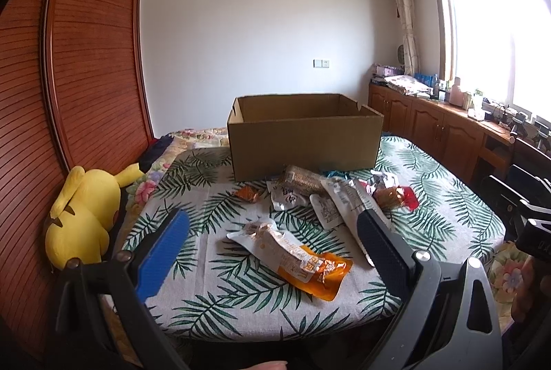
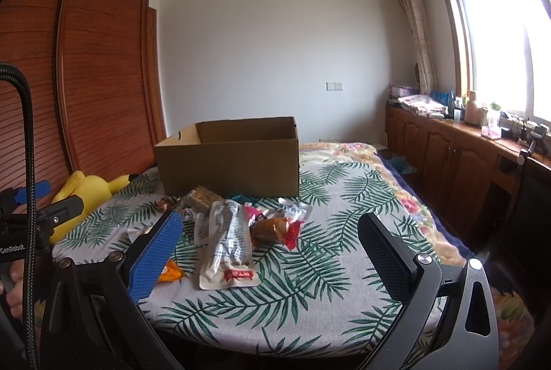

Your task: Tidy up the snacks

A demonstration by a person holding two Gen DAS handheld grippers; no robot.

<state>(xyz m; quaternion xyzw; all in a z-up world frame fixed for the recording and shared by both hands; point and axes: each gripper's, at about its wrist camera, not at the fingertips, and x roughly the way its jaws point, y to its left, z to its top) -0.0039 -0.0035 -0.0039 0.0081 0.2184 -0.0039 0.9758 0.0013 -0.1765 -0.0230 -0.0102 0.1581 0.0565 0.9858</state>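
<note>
Both claws gape wide and hold nothing: the left gripper (image 1: 272,246) hovers over an orange-ended snack packet (image 1: 292,254), and the right gripper (image 2: 270,251) frames a long white pouch (image 2: 227,242) and bare cloth. Beyond these, a loose heap of roughly six more snack packets (image 1: 330,194) lies scattered just before one open cardboard box (image 1: 303,139), with nothing blocking the way to it. All rest on a palm-leaf tablecloth (image 1: 220,304). One yellow plush toy (image 1: 82,211) lies leftward against a wooden wardrobe (image 1: 86,53); farther off, low cabinets (image 2: 447,156) stand beneath a bright window (image 2: 499,36).
</note>
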